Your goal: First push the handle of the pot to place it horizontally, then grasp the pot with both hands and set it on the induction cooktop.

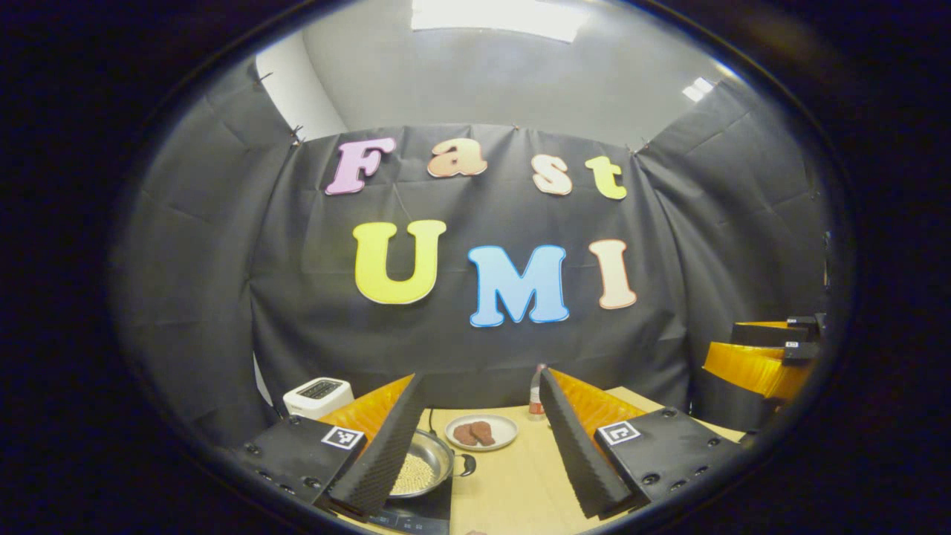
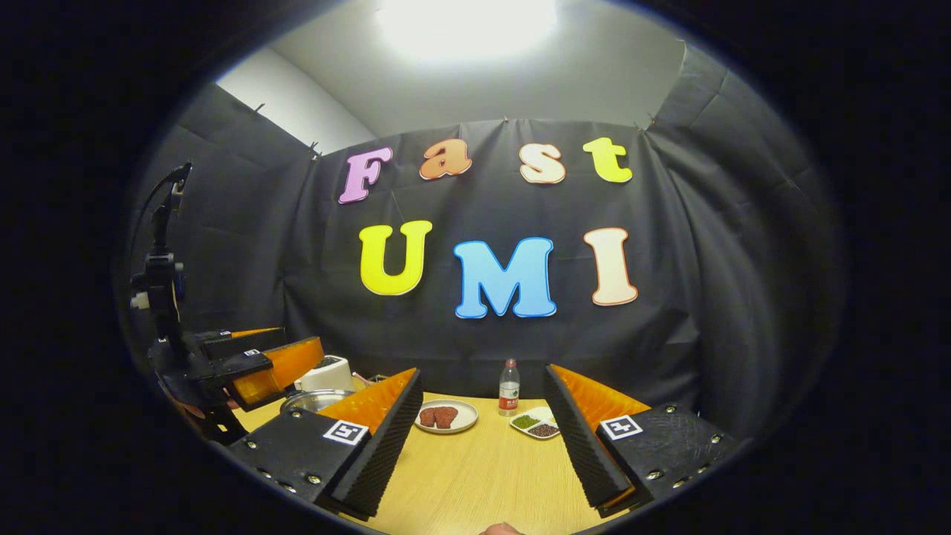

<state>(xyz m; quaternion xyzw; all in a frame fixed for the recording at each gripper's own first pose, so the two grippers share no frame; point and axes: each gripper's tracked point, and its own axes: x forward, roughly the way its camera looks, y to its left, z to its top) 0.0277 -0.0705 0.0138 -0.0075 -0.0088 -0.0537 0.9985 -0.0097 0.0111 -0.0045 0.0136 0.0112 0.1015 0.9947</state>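
While both hover above the wooden surface (image 2: 475, 475), the left claw (image 1: 475, 446) and right claw (image 2: 479, 446) gape wide, gripping nothing. Past the left claw's left finger (image 1: 379, 453), the pot (image 1: 423, 468) of pale grains sits on the induction cooktop (image 1: 423, 513), its handle (image 1: 466, 464) toward a plate (image 1: 481, 432).

Black cloth wall (image 2: 669, 245) encloses the booth at 9, 12 and 3 o'clock. White room wall (image 2: 290, 104) rises at 11 o'clock. Ceiling light (image 2: 464, 18) glares at 12 o'clock. Light wooden table (image 2: 475, 475) lies at 6 o'clock.
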